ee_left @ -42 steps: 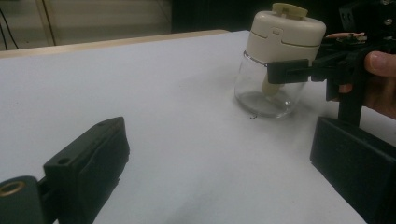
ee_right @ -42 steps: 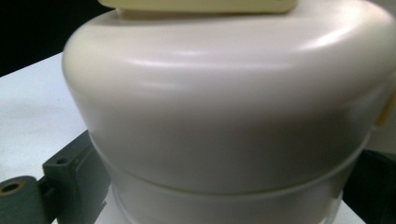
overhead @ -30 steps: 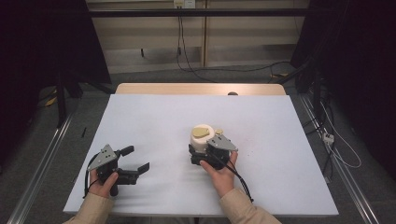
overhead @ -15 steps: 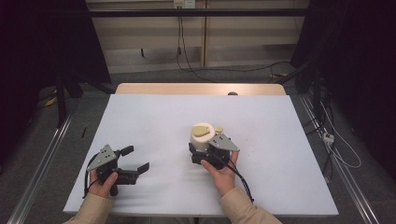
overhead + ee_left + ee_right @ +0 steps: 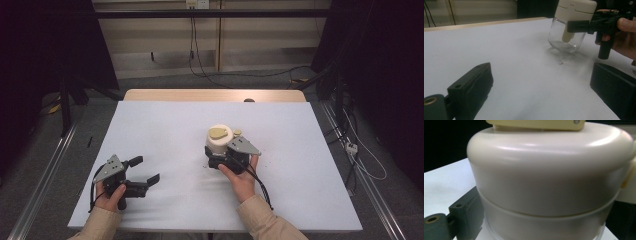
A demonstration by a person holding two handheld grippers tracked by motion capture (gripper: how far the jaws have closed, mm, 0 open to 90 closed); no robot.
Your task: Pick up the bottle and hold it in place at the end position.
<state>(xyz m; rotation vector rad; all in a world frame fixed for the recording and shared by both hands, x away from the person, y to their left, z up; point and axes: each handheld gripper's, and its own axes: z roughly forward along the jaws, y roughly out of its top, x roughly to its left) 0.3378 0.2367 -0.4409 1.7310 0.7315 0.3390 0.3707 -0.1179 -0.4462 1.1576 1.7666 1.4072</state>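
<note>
A jar with a cream lid and a clear glass body stands at the middle of the white table. My right gripper is shut on the jar from the near side, just below the lid. The left gripper view has the jar at upper right, with one black jaw of the right gripper across its neck and its base close to the table. In the right gripper view the lid is very near, with one finger beside it. My left gripper rests open at the table's left front, holding nothing.
A small yellowish tab pokes out beside the lid. A dark speck lies on the table near the jar. Metal rails run along the floor on both sides. Cables lie on the floor to the right.
The right gripper and the jar have shifted very slightly away from me. The left gripper stays where it was, still open.
</note>
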